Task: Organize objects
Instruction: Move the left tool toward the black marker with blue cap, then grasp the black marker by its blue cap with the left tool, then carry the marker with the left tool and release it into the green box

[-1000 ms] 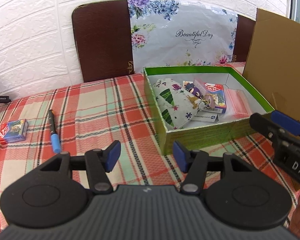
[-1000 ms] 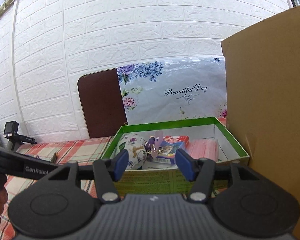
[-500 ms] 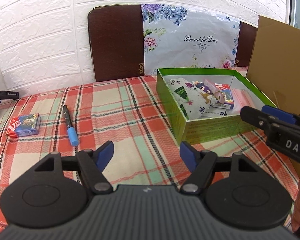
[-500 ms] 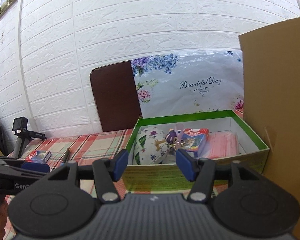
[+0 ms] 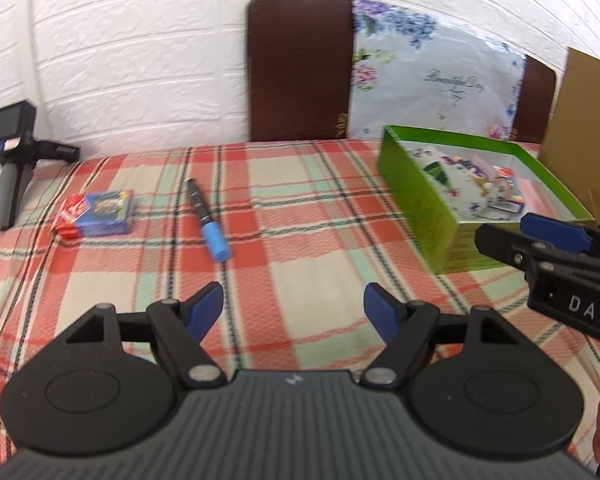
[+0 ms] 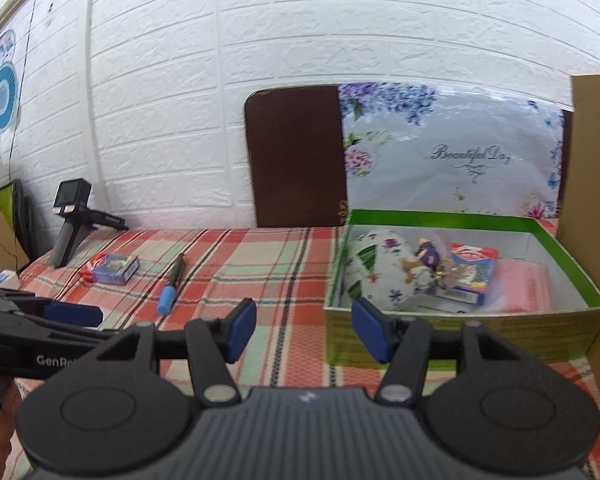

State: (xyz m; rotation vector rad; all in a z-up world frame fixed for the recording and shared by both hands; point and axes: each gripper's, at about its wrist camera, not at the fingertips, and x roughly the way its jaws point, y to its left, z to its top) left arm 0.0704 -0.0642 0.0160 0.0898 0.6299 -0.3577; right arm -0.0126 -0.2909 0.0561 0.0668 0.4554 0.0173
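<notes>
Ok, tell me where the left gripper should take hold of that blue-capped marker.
Take the marker by its black barrel above the blue cap, coming down from above with the left gripper turned so its open jaws straddle the barrel crosswise. It lies flat on the tablecloth, so probably only its sides offer purchase.

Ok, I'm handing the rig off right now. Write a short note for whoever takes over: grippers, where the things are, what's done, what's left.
Left gripper: empty, jaws have just been opening wide, above the checked cloth.
Right gripper: open, empty, near the green box.
Done: a patterned pouch, a card pack and a pink packet lie in the box.
Left: the blue-capped marker and the second card pack lie loose on the cloth, left of the box.
</notes>
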